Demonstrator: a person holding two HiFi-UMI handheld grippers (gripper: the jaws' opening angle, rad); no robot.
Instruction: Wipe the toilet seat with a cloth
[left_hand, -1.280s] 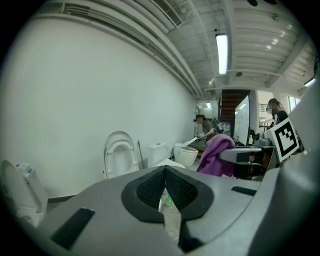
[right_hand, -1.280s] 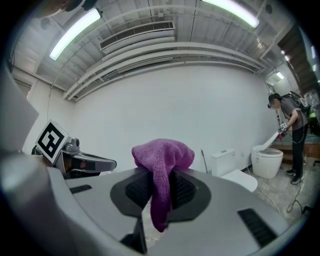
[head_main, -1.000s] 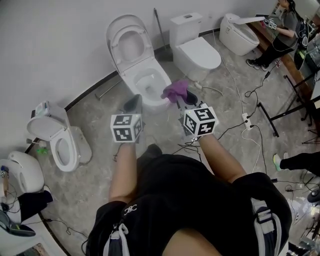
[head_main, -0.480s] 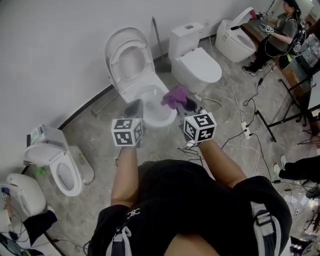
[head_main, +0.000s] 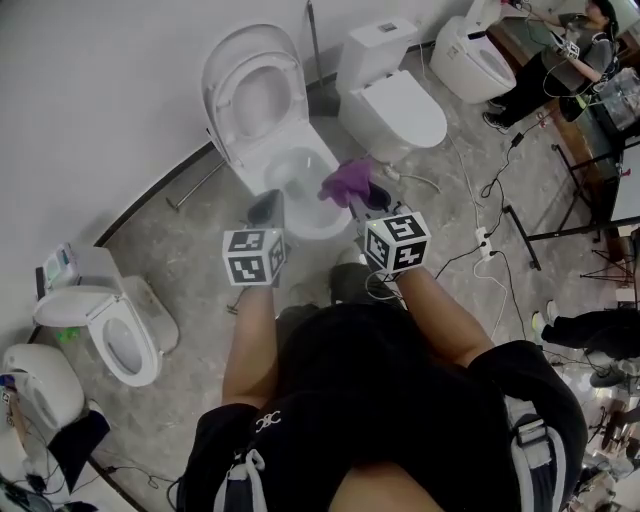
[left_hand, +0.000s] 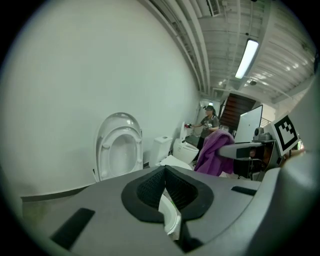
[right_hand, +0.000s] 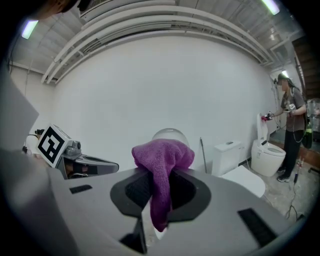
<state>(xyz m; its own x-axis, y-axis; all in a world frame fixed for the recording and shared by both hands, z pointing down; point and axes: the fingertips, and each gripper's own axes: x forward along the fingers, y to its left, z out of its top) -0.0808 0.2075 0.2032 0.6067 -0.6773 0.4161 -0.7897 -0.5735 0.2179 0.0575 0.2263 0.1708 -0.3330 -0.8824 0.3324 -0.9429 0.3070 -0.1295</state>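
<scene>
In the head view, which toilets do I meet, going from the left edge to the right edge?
Rounded white toilet at lower left → small white toilet with open bowl → large white toilet with raised lid → white toilet with tank and closed lid → white toilet at top right.

A testing workroom rather than a bathroom: several toilets (head_main: 270, 150) are standing along one bare wall (head_main: 100, 90) ahead of the left gripper (head_main: 266, 208), and cables (head_main: 505, 176) are trailing right of the right gripper (head_main: 368, 205).
</scene>
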